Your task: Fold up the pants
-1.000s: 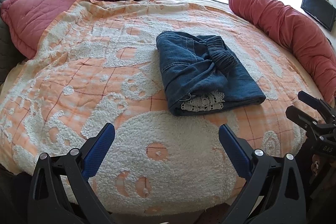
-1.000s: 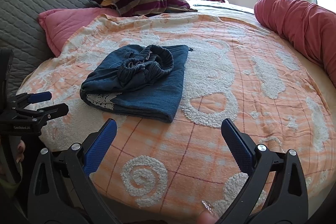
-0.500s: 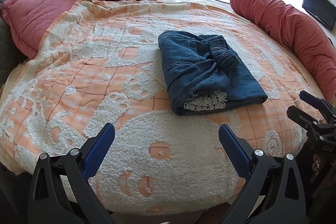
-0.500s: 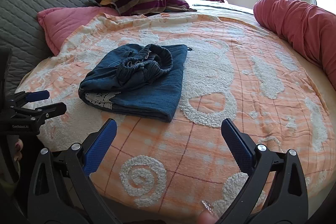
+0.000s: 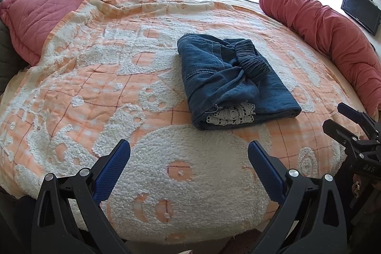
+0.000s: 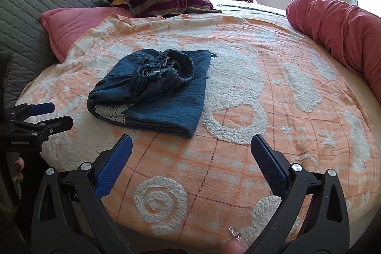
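With both the left gripper and right gripper held wide apart and empty, the soft, limp pants are judged best pinched at a thick folded edge.

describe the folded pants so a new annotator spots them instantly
Find the orange-and-white blanket covering the round bed. Near its middle lie the folded denim pants, a dark blue bundle. Only they show white lace trim and a gathered elastic waistband.
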The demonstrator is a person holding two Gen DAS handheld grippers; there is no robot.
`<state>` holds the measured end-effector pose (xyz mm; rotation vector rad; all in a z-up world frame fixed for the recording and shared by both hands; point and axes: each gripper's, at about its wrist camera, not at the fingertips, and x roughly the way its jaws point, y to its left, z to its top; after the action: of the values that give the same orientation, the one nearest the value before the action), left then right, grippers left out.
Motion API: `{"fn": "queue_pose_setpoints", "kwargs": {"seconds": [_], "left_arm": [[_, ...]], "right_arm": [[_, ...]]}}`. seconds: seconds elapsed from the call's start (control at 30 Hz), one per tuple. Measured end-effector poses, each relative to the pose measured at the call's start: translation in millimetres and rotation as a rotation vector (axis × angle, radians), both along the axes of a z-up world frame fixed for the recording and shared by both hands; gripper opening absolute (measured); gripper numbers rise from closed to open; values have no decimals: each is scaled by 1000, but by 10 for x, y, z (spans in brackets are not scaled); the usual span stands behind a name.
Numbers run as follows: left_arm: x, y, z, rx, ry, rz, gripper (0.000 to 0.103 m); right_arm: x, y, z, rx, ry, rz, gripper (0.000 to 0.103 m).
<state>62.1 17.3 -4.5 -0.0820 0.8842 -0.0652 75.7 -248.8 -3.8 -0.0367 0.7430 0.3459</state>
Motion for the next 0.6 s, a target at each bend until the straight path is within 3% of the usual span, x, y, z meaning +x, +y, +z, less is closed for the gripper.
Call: {"fn": "queue_pose_setpoints", "kwargs": {"seconds": [0.6], "left_arm": [[53,63,1,17,21,26,99]], "right_arm": [[111,-193,51,-22,-6,-70,94]]}}
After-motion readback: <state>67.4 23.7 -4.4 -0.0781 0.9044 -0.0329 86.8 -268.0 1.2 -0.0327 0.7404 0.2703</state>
